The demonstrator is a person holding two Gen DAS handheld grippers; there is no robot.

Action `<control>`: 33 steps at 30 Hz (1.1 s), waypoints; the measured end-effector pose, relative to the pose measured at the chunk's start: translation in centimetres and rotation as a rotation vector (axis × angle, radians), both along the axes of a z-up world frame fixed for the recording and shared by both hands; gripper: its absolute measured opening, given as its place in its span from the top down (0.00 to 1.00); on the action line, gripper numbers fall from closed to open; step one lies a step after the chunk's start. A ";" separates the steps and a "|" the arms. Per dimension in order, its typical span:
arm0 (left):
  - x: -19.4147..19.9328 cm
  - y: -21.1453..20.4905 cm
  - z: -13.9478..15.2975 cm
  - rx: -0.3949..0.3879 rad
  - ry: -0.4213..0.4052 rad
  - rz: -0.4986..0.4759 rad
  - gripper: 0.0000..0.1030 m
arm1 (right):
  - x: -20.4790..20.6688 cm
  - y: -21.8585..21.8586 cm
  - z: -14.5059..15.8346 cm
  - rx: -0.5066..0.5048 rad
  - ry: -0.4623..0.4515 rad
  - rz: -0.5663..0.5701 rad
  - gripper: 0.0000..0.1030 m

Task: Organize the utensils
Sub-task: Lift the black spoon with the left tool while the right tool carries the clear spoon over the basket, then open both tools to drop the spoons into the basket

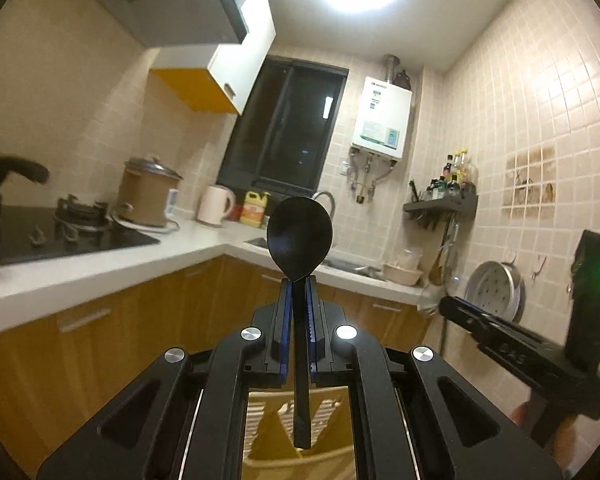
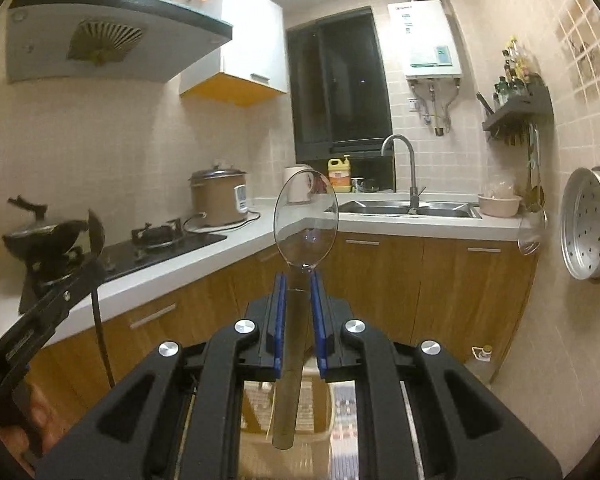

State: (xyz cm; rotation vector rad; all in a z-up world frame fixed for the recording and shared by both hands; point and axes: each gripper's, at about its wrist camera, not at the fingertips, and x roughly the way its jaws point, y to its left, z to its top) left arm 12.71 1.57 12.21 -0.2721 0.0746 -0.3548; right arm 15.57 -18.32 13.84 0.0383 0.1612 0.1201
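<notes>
My left gripper (image 1: pixel 299 282) is shut on a black plastic spoon (image 1: pixel 299 234), bowl up and handle hanging down between the fingers. My right gripper (image 2: pixel 299 280) is shut on a clear plastic spoon (image 2: pixel 305 222), also bowl up. Both are held in the air in front of the kitchen counter. The right gripper also shows at the right of the left wrist view (image 1: pixel 516 350). The left gripper with its black spoon shows at the left of the right wrist view (image 2: pixel 94 230). A beige slatted basket (image 1: pixel 324 420) lies below the left gripper and also shows under the right gripper (image 2: pixel 320 408).
An L-shaped white counter (image 2: pixel 204 258) carries a gas hob (image 2: pixel 160 240), a rice cooker (image 2: pixel 220 196), a kettle (image 1: pixel 214 205) and a steel sink (image 2: pixel 404 208) with a tap. A wall rack (image 2: pixel 518 110) with hanging utensils and a steamer tray (image 2: pixel 588 236) are on the right wall.
</notes>
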 end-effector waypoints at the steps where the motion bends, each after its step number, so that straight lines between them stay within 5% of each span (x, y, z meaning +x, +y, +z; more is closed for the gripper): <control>1: 0.5 -0.1 -0.3 -0.008 0.003 -0.002 0.96 | 0.8 0.0 -0.1 0.004 -0.007 -0.004 0.90; 14: 3.8 -0.3 -4.8 0.061 0.078 0.068 0.94 | 4.6 0.5 -5.5 -0.056 0.011 -0.031 0.90; 16: 3.5 -0.1 -4.9 0.069 0.075 0.072 0.92 | 4.3 0.3 -5.8 -0.049 0.019 -0.022 0.89; 18: 3.1 0.2 -4.8 0.073 0.080 0.068 0.74 | 4.0 0.2 -6.0 -0.049 0.032 -0.011 0.89; 20: 2.7 0.6 -4.7 0.071 0.080 0.072 0.69 | 3.4 0.2 -6.3 -0.046 0.044 -0.001 0.88; 27: 0.7 1.6 -4.5 0.069 0.098 0.065 0.68 | 1.2 -0.5 -6.7 -0.004 0.079 0.016 0.83; 33: -1.7 3.4 -3.8 0.039 0.138 0.067 0.67 | -1.9 -1.7 -6.1 0.025 0.101 0.030 0.70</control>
